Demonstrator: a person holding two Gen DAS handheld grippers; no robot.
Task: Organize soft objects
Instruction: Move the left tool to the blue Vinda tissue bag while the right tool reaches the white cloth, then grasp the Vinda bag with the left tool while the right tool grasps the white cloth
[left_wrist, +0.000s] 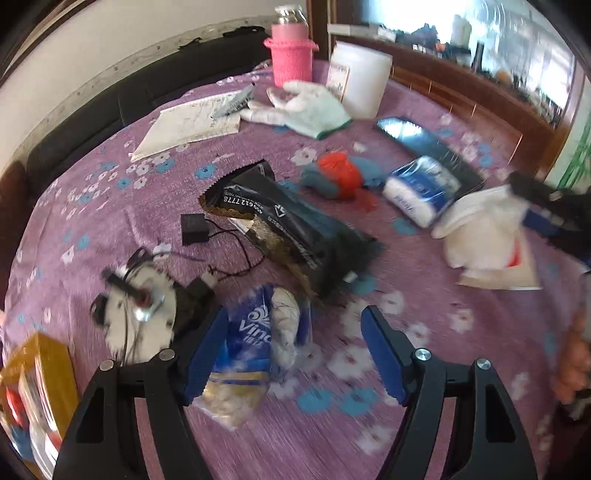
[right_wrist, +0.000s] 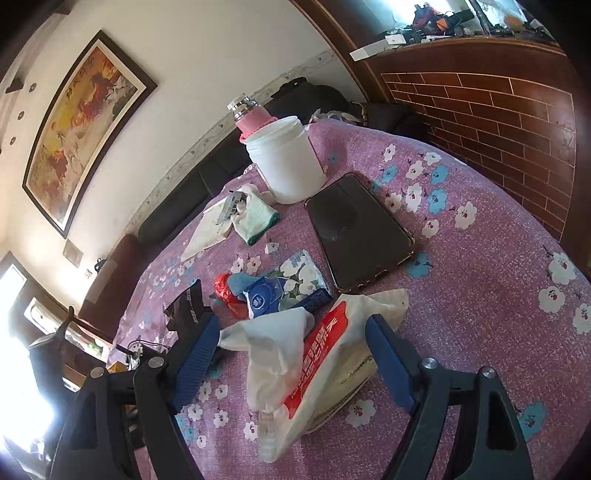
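My left gripper (left_wrist: 295, 354) is open, low over the purple flowered tablecloth (left_wrist: 424, 424); a blue Vinda tissue pack (left_wrist: 255, 350) lies between its fingers, nearer the left one. My right gripper (right_wrist: 291, 350) is open around a white tissue pack with red print (right_wrist: 325, 373) and a crumpled white tissue (right_wrist: 269, 350); this pack also shows in the left wrist view (left_wrist: 484, 236). A white knit glove (left_wrist: 303, 107) lies at the back. A red and blue cloth bundle (left_wrist: 340, 177) and a small blue tissue pack (left_wrist: 421, 192) lie mid-table.
A black foil bag (left_wrist: 288, 221), a black adapter with cord (left_wrist: 192, 229), a round metal device (left_wrist: 140, 314) and a yellow box (left_wrist: 37, 387) lie on the left. A phone (right_wrist: 358, 229), a white jar (right_wrist: 284, 162), a pink bottle (left_wrist: 291, 55) and a notepad (left_wrist: 192, 122) stand behind.
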